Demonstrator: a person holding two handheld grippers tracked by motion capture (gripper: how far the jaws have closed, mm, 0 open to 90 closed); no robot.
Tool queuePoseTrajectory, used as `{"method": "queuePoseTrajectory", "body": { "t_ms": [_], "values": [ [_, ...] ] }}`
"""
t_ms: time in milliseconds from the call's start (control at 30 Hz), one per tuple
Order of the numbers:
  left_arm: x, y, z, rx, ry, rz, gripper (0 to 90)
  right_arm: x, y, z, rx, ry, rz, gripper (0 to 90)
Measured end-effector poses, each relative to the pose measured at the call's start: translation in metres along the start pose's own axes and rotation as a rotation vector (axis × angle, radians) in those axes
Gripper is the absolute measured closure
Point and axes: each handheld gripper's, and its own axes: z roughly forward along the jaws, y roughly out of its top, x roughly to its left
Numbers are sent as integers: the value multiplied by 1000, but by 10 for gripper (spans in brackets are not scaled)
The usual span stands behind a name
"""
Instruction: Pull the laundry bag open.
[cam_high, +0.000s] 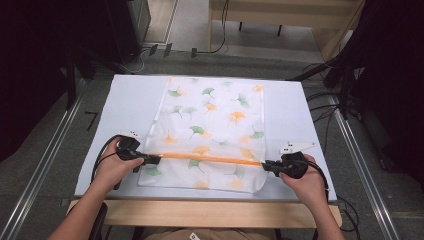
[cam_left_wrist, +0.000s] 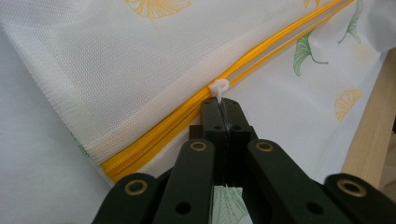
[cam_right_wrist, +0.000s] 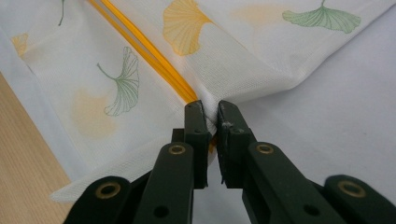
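- Counter (cam_high: 125, 110): white top, wooden front edge nearest the person; grey floor and metal rails on either side.
- Bag (cam_high: 210, 115): white mesh, printed with green and orange ginkgo leaves, lying flat at the middle of the counter, long axis running away from the person; near edge close to the counter's front edge.
- Zip (cam_high: 205, 158): orange, running straight across the bag's near part from left side to right side; pulled taut between the two tools. Teeth meshed along the stretch seen in the left gripper view (cam_left_wrist: 154, 135).
- Left tool (cam_high: 155, 160): held in the left hand (cam_high: 112, 167) at the bag's left edge, lying level and pointing right. Jaws pressed together, pinching the pull (cam_left_wrist: 219, 88), a small white tab at the zip's left end.
- Right tool (cam_high: 265, 164): held in the right hand (cam_high: 307, 182) at the bag's right edge, lying level and pointing left. Jaws nearly together, pinching the mesh (cam_right_wrist: 210, 114) at the zip's right end; fabric gathered into folds around the tips.
- Cables: black, trailing from each tool back along the wrists.
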Motion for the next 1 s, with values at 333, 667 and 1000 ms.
{"method": "queuePoseTrajectory", "body": {
  "t_ms": [333, 667, 1000],
  "values": [
    [0, 0, -1, -4, 2, -3, 900, 0, 0, 1, 2, 3, -9, 855],
    [10, -8, -20, -21, 32, -32, 900, -2, 0, 0, 1, -5, -9, 854],
    [15, -13, -25, -27, 29, -41, 900, 1, 0, 2, 16, -6, -15, 854]
  ]
}}
